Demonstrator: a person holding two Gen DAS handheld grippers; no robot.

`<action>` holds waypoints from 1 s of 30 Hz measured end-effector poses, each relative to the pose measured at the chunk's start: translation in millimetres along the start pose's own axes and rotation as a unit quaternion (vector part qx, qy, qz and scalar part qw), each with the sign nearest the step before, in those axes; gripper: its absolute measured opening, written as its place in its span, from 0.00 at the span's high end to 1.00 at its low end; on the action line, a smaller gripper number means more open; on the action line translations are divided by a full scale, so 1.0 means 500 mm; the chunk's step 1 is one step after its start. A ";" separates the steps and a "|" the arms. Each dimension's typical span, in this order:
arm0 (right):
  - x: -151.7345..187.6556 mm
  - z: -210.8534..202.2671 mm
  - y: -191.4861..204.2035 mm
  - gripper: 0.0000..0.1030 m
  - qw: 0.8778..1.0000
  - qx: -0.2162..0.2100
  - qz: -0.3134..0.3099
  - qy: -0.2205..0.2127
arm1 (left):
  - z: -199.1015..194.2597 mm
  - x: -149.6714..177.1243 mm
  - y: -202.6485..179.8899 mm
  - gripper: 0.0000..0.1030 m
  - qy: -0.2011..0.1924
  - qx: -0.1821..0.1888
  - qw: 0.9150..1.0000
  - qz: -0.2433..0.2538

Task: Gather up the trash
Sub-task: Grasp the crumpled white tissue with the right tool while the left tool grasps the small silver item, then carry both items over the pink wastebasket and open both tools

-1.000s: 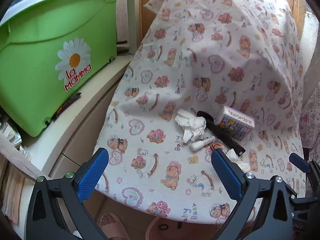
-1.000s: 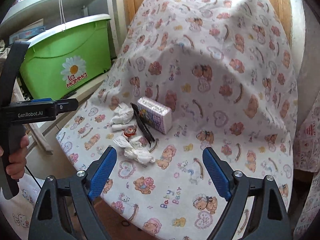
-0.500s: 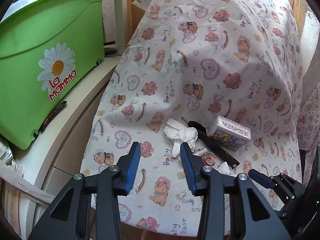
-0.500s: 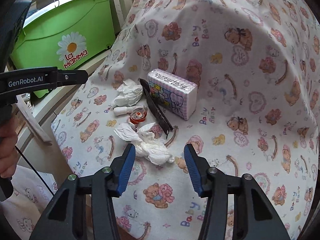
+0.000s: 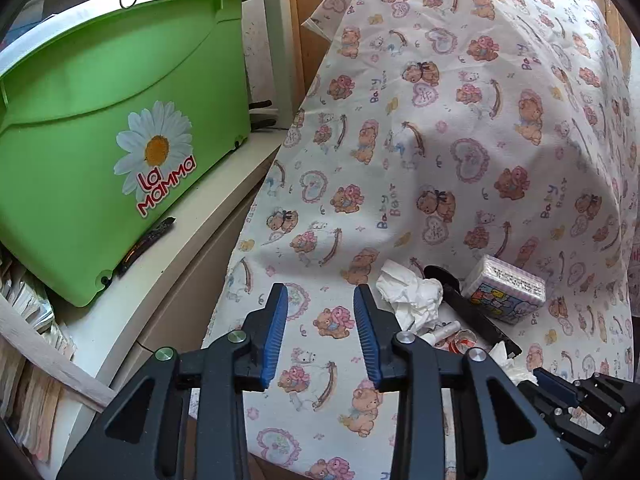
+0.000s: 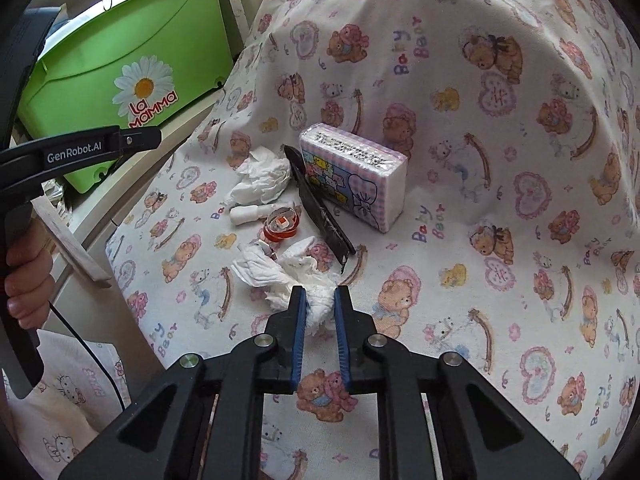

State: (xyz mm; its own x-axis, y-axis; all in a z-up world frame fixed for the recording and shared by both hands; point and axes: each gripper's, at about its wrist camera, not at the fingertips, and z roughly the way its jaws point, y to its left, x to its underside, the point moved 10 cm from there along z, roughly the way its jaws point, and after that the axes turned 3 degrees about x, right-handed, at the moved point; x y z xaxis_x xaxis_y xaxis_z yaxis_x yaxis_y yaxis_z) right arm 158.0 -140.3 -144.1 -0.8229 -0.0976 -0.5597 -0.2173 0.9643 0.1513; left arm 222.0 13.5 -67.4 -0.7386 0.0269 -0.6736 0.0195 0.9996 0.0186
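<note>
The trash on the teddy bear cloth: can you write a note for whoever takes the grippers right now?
Right gripper: closed on the near crumpled tissue, not lifted yet.
Left gripper: part open, empty, over the teddy bear cloth.
Still lying there: far crumpled tissue, small white tube, orange tape roll, black comb, tissue pack.
Green bin stands to the left.
Done: nothing collected that I can see. Left: lift this tissue, then gather the rest.

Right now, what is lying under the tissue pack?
The tissue pack stands on the bear-print cloth. The black comb leans against its front lower edge. Whatever the cloth covers beneath is hidden.
</note>
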 end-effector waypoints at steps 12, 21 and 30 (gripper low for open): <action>-0.025 -0.094 -0.090 0.86 0.997 0.047 0.032 -0.056 | 0.043 0.088 -0.125 0.32 0.085 0.088 0.992 0.040; -0.023 -0.094 -0.156 0.85 0.991 0.098 0.066 -0.067 | 0.059 0.148 -0.220 0.54 0.107 0.138 0.982 0.070; -0.026 -0.106 -0.181 0.85 0.986 0.099 0.107 -0.081 | 0.072 0.160 -0.236 0.87 0.119 0.149 0.980 0.049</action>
State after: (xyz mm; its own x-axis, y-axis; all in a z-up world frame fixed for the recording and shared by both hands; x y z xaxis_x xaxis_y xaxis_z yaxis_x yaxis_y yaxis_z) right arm 160.4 -239.1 -107.3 -0.7412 0.1383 -0.6569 0.0721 0.9893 0.1269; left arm 185.0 -102.1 -150.2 -0.8593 0.1571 -0.4867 0.2678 0.9490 -0.1663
